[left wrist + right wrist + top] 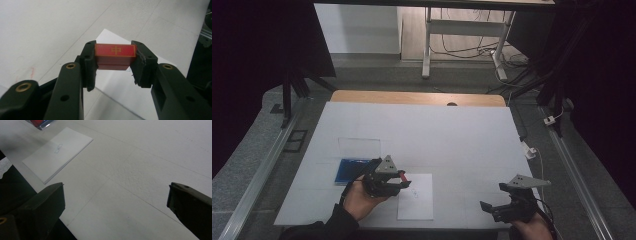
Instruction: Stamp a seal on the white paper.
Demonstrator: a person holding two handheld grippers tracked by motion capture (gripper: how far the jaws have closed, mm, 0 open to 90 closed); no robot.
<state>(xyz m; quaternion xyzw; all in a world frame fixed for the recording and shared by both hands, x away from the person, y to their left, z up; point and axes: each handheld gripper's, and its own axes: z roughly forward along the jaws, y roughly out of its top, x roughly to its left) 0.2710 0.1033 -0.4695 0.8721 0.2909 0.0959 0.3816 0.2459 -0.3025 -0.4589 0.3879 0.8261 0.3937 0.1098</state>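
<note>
Left gripper [115,61], lower centre of frame, clamps a red block [115,53] above white paper [415,196]. Right gripper [115,202], lower right in the high view, jaws wide apart over the bare table [452,135].

Landmark: paper stack [416,196], lying flat on table [452,135] near front edge, left of centre. Flat tray [353,170] on table just left of stack and slightly behind it. Clear sheet [359,148] directly behind tray. Left gripper [398,181] over stack's left rear corner, block [115,55] between its jaws, above stack. Right gripper [493,207] well to right of stack, near table's front edge. Desk frame [464,37] on floor far behind stack, beyond table's rear edge.
</note>
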